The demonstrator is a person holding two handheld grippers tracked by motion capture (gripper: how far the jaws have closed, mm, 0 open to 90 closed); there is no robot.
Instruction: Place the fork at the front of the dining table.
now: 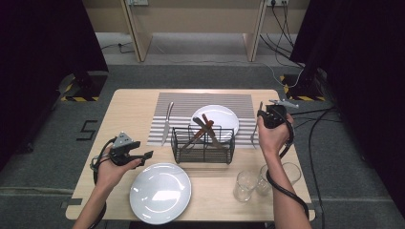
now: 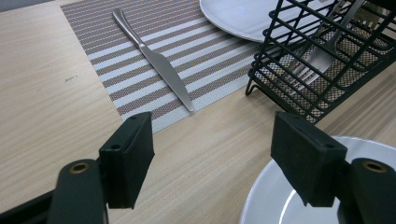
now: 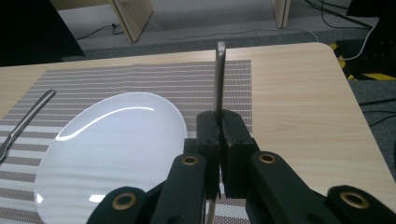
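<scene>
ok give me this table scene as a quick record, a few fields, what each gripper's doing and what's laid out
right gripper: fingers shut on a fork, held beside the plate on the placemat
left gripper: fingers open, holding nothing, by the near plate
placemat: striped, a knife lying on it left of the plate
cutlery basket: black wire, utensils still inside
glasses: clear, at the table's near right

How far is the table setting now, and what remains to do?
Done: a knife lies left of the plate on the striped mat. In hand: the right gripper is shut on a fork at the plate's right, not yet laid down. The left gripper waits open. More cutlery stands in the rack.
</scene>
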